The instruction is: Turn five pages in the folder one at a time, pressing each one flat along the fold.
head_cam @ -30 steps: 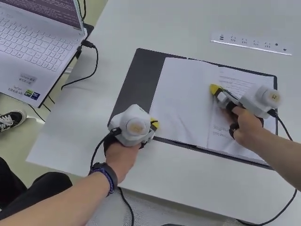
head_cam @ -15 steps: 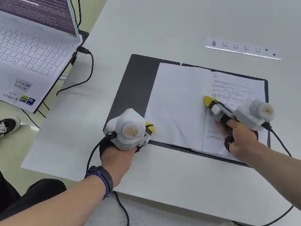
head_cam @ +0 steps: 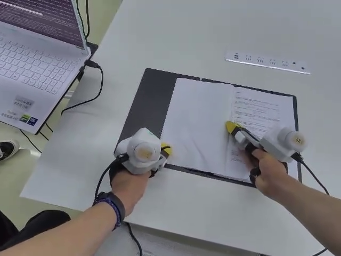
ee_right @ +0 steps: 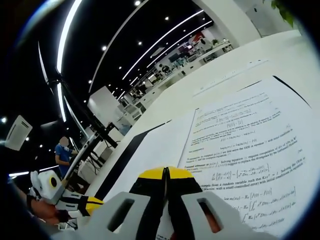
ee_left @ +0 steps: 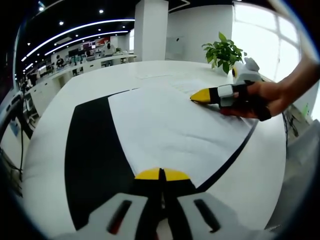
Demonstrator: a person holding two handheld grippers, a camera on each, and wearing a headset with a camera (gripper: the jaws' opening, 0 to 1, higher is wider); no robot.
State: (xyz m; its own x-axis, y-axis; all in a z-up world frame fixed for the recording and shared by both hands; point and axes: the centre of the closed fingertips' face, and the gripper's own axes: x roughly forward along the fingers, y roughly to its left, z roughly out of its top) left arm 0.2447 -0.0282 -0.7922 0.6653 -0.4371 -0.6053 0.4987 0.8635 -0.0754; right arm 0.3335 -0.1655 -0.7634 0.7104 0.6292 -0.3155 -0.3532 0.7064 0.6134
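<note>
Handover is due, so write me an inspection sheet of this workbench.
Surface: white table.
Job's things: folder lies open; blank page on the left, printed page on the right.
Clutter: open laptop; power strip beyond the folder.
Grippers: left tongs shut at the folder's near edge; right tongs shut, tips on paper near the fold.
Cables: black cable into the laptop; cord from the left tongs.
Surroundings: plant; shoe on the floor.

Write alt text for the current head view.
An open black folder lies on a white table; the right gripper, jaws shut, sets its yellow tip on the paper by the fold. The left gripper sits at the folder's near edge; a laptop is at left.
</note>
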